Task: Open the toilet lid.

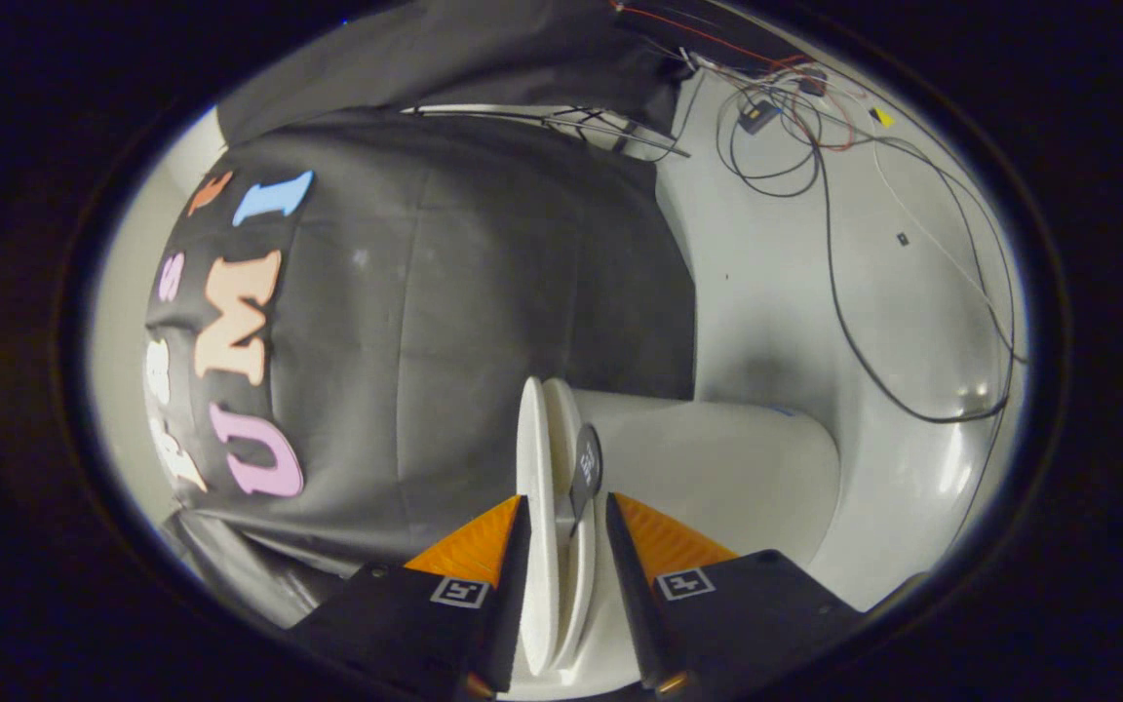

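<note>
The view is rolled on its side. A white toilet [717,458] lies across the view, its bowl running away from the fingers toward the white floor. The thin white lid [534,458] rests flat on the seat [562,429], and the two stand edge-on to me. A small dark tab [587,466] sticks out at the rim on the seat's side. My gripper [566,512] is open and straddles the rim, with lid and seat between the fingers. One finger [484,541] lies against the lid's outer face. The other finger [659,541] stands a little off the seat and tab.
The booth's black cloth wall [484,322] hangs beyond the lid side. On the bowl side a white floor [786,292] carries loose black and red cables [820,175] and a small dark box [758,115]. A metal rod frame [561,117] shows at the cloth's far edge.
</note>
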